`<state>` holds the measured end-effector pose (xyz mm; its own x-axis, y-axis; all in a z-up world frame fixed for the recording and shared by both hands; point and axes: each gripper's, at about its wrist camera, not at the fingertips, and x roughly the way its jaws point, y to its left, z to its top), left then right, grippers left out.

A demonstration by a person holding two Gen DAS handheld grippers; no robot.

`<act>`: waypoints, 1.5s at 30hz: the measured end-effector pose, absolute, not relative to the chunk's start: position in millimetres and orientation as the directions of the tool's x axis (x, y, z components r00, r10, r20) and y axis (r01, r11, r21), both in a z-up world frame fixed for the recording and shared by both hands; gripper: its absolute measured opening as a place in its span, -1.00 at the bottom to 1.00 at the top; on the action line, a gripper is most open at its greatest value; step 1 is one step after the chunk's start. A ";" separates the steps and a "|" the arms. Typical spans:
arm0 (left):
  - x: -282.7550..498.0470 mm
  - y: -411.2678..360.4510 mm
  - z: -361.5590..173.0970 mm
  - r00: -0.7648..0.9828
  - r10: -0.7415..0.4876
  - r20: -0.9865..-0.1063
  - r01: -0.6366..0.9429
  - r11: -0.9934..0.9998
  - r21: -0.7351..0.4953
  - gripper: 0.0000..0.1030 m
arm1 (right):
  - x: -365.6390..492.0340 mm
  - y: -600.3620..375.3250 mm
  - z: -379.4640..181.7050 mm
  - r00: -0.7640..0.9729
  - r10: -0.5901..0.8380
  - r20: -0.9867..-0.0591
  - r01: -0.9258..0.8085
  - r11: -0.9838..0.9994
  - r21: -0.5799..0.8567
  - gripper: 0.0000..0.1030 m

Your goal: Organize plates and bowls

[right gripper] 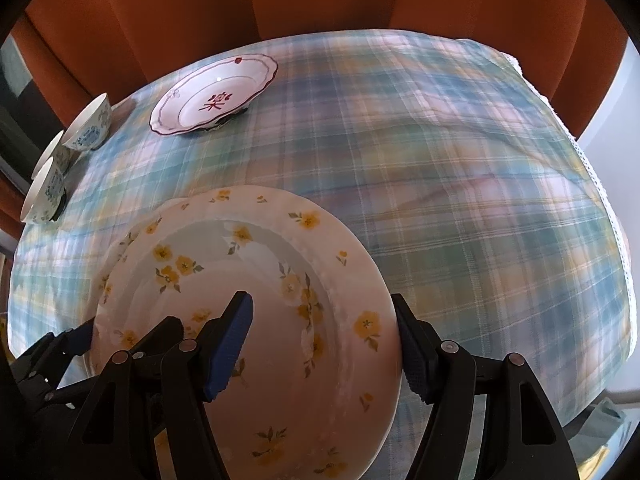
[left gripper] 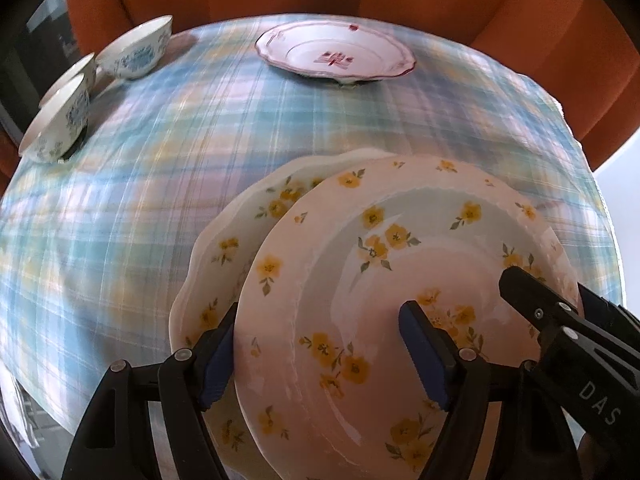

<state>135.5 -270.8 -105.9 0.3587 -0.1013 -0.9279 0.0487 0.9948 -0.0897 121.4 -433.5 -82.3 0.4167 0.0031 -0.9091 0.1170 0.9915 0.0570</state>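
Jaws on both grippers stand wide apart, not clamped. Left gripper (left gripper: pixel 320 320) straddles the left rim of the top plate (left gripper: pixel 400 240): one pad just outside the edge, the other over the plate's well. Right gripper (right gripper: pixel 322 308) does the same on the right rim. Can't tell if the outer pads actually touch the rim. That yellow-flower plate sits on a matching lower plate (left gripper: pixel 224 248), offset to the right, near edge of the plaid cloth (left gripper: pixel 160 160). Red-trim plate (left gripper: pixel 336 54) is at the far side, and three blue bowls (left gripper: pixel 136 54) are bunched far left. Both grippers point steeply down, side by side.
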 end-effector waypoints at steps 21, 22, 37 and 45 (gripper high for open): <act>118.3 -272.0 -89.1 0.461 0.003 -0.887 0.104 0.993 0.058 0.54 | 105.9 -425.2 -79.7 0.456 -0.012 -0.890 0.113 0.993 0.044 0.31; 117.2 -272.1 -87.8 0.465 0.003 -0.885 0.108 0.992 0.059 0.54 | 103.9 -424.6 -77.9 0.465 -0.019 -0.885 0.114 0.993 0.039 0.31; 106.5 -264.6 -80.2 0.482 0.012 -0.876 0.153 0.983 0.097 0.54 | 92.8 -418.8 -90.6 0.447 -0.030 -0.894 0.155 0.987 0.044 -0.02; 107.7 -255.0 -77.5 0.485 -0.026 -0.874 0.186 0.980 0.074 0.54 | 90.7 -416.5 -91.0 0.437 -0.049 -0.898 0.207 0.977 0.048 0.00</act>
